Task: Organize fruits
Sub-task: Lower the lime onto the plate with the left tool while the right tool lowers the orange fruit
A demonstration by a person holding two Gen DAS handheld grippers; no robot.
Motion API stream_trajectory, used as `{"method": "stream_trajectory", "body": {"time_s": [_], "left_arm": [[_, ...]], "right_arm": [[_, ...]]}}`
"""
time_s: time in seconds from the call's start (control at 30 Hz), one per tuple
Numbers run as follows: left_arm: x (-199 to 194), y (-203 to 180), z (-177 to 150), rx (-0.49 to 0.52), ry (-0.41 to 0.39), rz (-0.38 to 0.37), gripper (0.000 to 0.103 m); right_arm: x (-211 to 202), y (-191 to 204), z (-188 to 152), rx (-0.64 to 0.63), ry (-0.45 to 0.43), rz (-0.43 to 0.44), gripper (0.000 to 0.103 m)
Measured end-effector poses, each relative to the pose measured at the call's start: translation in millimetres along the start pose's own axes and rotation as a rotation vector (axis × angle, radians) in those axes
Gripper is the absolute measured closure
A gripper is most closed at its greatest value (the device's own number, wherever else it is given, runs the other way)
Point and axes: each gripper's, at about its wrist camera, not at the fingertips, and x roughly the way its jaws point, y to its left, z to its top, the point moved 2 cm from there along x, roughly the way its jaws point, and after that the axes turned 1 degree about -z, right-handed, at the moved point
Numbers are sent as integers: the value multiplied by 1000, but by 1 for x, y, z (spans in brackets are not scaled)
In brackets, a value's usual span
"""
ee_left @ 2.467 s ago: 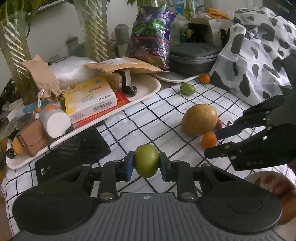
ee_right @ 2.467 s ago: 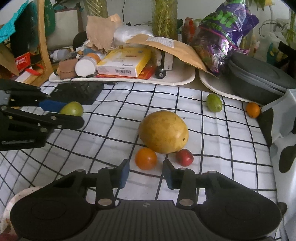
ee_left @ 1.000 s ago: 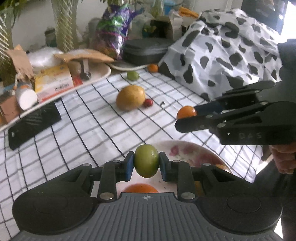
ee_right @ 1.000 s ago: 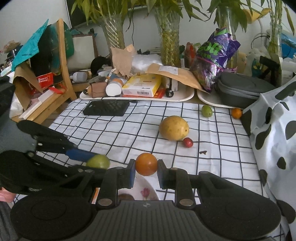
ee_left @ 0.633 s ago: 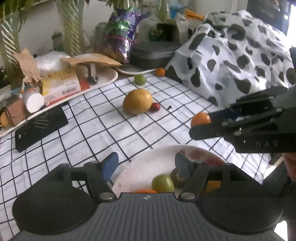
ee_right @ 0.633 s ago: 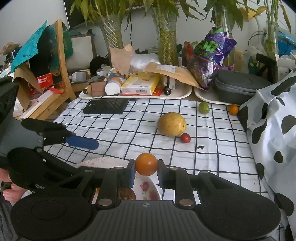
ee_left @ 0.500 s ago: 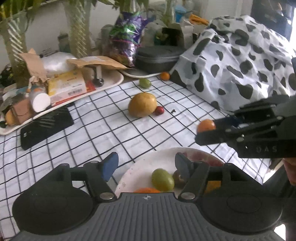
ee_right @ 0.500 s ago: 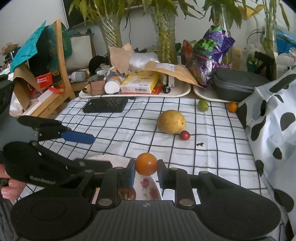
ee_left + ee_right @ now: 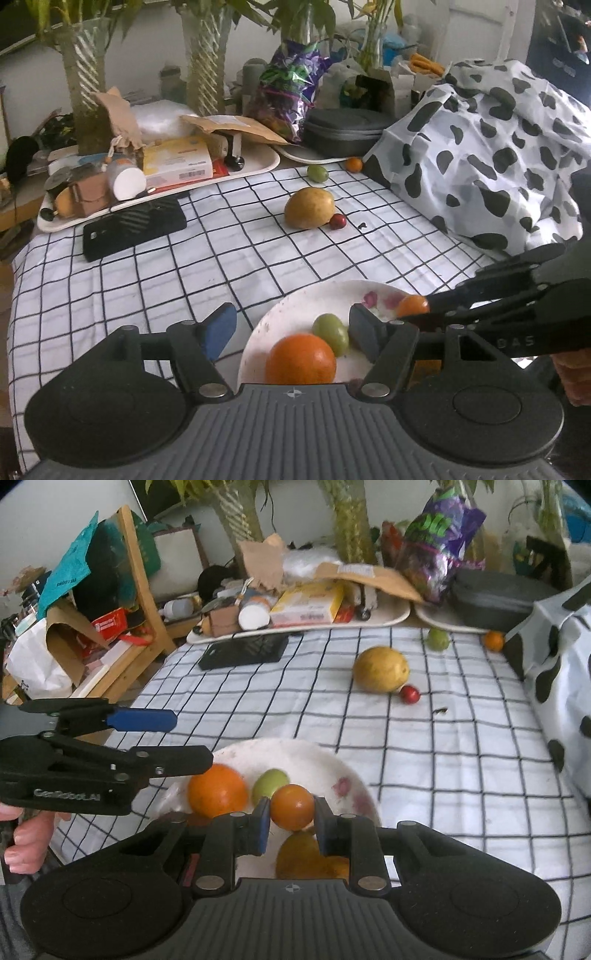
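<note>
Right gripper [image 9: 291,821] comes first, and it's pinching a small orange fruit [image 9: 292,806] squarely between its two pads, poised over the near half of the white plate [image 9: 332,764]. Everything now turns on the drop: the plate sits directly beneath that fruit, so the release looks like a straight lowering rather than a reach. Bare plate lies at about one o'clock from the fruit, toward the pink flower print, and that's the free landing spot as I judge it. At ten o'clock sits a big orange [image 9: 218,790], and at eleven o'clock a green fruit [image 9: 269,781], both already on the plate. Something yellowish lies under the fingers at six o'clock; it's blurred, so I can't say what it is.

Left gripper [image 9: 291,330] has its jaws spread with nothing between them, hovering at the plate's left edge, so the right hand is plainly the one placed for this delivery.

Out on the checked cloth [image 9: 184,258], more work waits: a large yellow fruit [image 9: 309,207] at twelve o'clock from the plate, a small red fruit [image 9: 337,220] touching its right side, and beyond them a green fruit [image 9: 317,172] and a small orange one [image 9: 354,164] near the spotted fabric [image 9: 480,147].
</note>
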Motion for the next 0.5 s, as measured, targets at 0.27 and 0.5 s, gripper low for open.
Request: {"method": "stream_trajectory", "body": {"time_s": [0.27,0.5], "left_arm": [[-15,0,-15,-31,1,13,37],[-30,-3,-26,-57,-11,5,37]], "right_arm": [[1,0,0,98,-15,83,20],[-20,-4,-8,116,-68,-13,3]]}}
